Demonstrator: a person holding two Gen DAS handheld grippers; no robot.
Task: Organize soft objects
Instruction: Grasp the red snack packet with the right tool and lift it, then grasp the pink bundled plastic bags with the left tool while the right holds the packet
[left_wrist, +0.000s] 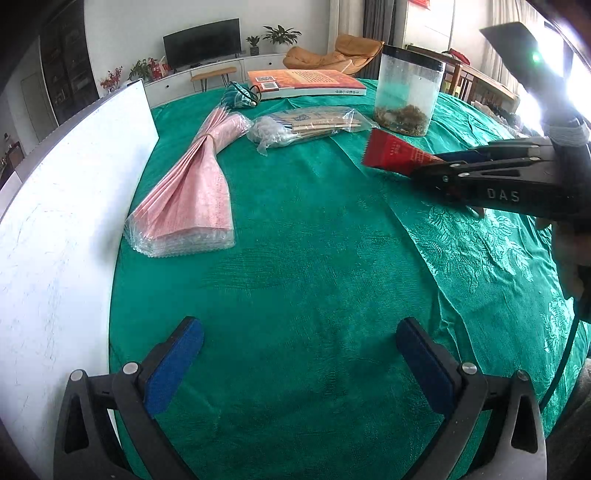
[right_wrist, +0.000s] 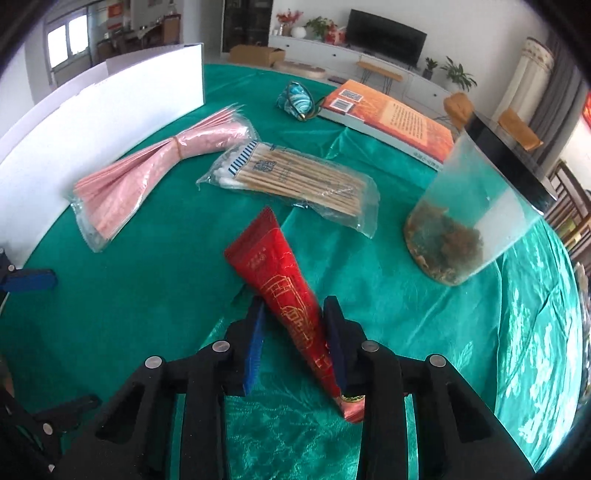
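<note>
Left wrist view: my left tongs (left_wrist: 299, 365) gape empty over the green tablecloth (left_wrist: 295, 221); my right tongs (left_wrist: 439, 162) hide the red foil tube's (left_wrist: 391, 151) lower end.
Right wrist view: right tongs (right_wrist: 295, 343) clamp the tube (right_wrist: 280, 273) above the cloth, its cap cut off by one finger.

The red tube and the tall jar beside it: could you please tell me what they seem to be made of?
The red tube looks like soft glossy plastic or laminate, with gold print and a crimped flat end. The tall jar looks like clear, slightly cloudy plastic, possibly glass; its contents show through.

Black tongs (right_wrist: 293, 332), blue pads (left_wrist: 177, 363)
</note>
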